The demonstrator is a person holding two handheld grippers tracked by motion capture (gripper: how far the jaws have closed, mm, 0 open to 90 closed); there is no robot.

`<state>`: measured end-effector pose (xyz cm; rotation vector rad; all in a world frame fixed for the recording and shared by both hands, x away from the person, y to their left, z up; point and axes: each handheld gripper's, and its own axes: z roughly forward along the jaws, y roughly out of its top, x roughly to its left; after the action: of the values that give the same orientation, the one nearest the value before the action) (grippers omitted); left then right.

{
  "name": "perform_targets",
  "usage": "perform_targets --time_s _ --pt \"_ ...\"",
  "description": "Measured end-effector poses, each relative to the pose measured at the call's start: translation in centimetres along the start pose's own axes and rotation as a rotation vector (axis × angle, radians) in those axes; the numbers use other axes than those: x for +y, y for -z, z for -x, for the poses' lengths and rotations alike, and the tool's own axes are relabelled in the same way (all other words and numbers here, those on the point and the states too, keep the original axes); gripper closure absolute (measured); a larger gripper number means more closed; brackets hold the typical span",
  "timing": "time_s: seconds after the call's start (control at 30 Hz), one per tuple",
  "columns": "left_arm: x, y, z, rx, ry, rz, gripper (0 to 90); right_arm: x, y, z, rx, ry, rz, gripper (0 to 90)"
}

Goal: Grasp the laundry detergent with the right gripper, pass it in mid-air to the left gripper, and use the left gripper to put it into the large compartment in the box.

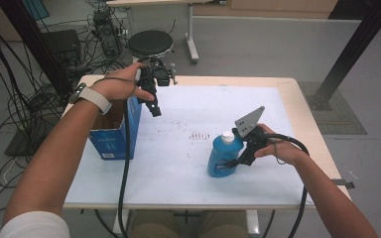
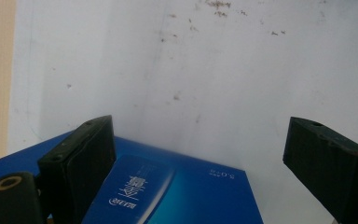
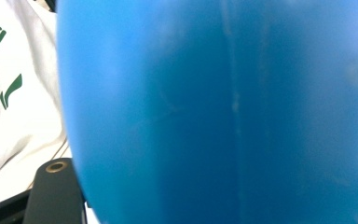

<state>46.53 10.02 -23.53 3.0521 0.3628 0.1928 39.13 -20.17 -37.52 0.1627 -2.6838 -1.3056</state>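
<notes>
A blue bottle [image 1: 219, 157] with a white cap [image 1: 227, 137] stands on the white table cover, right of centre. My right gripper [image 1: 232, 162] comes at it from the right with its jaws around the bottle's body. In the right gripper view the bottle [image 3: 214, 112] spans the whole gap between the jaws, against the left jaw. My left gripper [image 1: 155, 106] hangs open at the back left, over the edge of an open blue carton [image 1: 113, 140]. In the left gripper view the left gripper [image 2: 196, 154] holds nothing, its jaws wide apart above the carton [image 2: 182, 196].
The white cover [image 1: 178, 173] has brown specks near its middle [image 1: 198, 135]. A black stool [image 1: 150, 43] stands behind the table. Cables and equipment [image 1: 64, 47] crowd the floor at the left. A black frame post [image 1: 357, 49] rises at the right.
</notes>
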Motion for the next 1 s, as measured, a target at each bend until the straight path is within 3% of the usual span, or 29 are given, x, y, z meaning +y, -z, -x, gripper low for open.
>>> perform_targets --time_s 1.0 --pt "0.06 -0.14 -0.06 -0.002 0.000 0.001 9.8 -0.12 -0.23 0.09 0.004 0.016 0.014 32.3"
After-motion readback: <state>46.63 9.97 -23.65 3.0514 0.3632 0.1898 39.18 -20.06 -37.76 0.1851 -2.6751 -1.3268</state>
